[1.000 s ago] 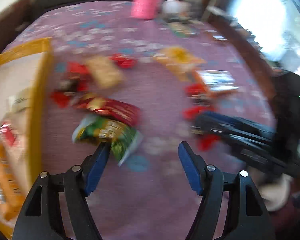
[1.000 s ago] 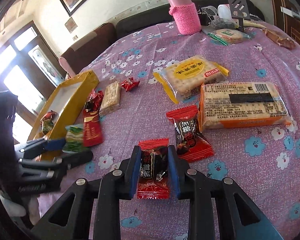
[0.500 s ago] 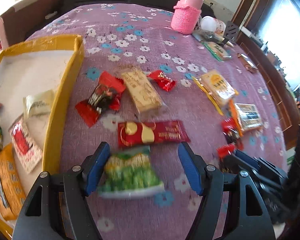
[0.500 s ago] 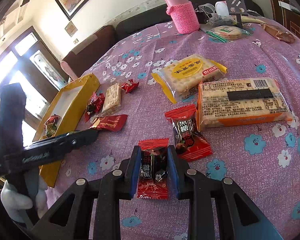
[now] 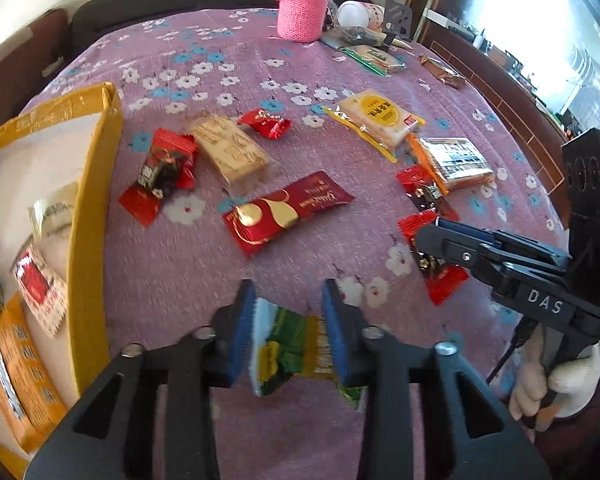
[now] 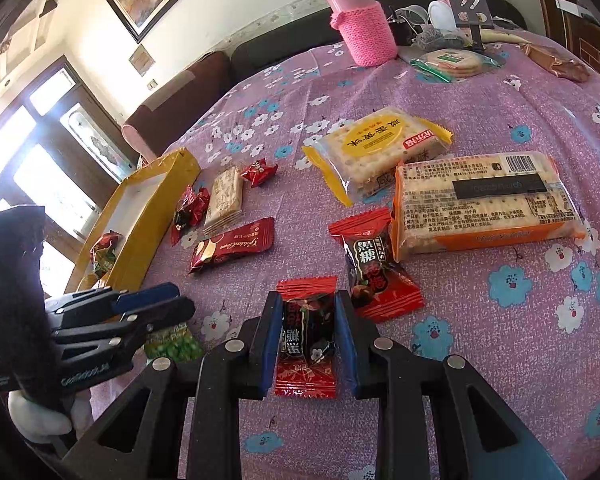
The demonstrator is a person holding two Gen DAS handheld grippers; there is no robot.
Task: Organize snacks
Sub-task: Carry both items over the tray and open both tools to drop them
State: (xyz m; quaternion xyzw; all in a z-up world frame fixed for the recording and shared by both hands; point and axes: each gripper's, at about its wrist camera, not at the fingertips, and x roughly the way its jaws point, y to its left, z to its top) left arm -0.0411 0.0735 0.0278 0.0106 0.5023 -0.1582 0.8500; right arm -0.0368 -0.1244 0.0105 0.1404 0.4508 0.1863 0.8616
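My left gripper is shut on a green snack packet, near the table's front edge. It also shows in the right wrist view, with the green packet under its fingers. My right gripper is shut on a red brown-sugar candy that lies on the purple flowered tablecloth. In the left wrist view the right gripper sits over that candy. A yellow-rimmed box with several snacks inside stands at the left.
Loose snacks lie on the cloth: a long red wafer packet, a pale biscuit pack, red candies, a yellow cracker pack, an orange cracker pack, another red candy. A pink bottle stands at the back.
My left gripper has closed on the green packet, which was between its open fingers before. The right gripper has stayed shut on the red candy.
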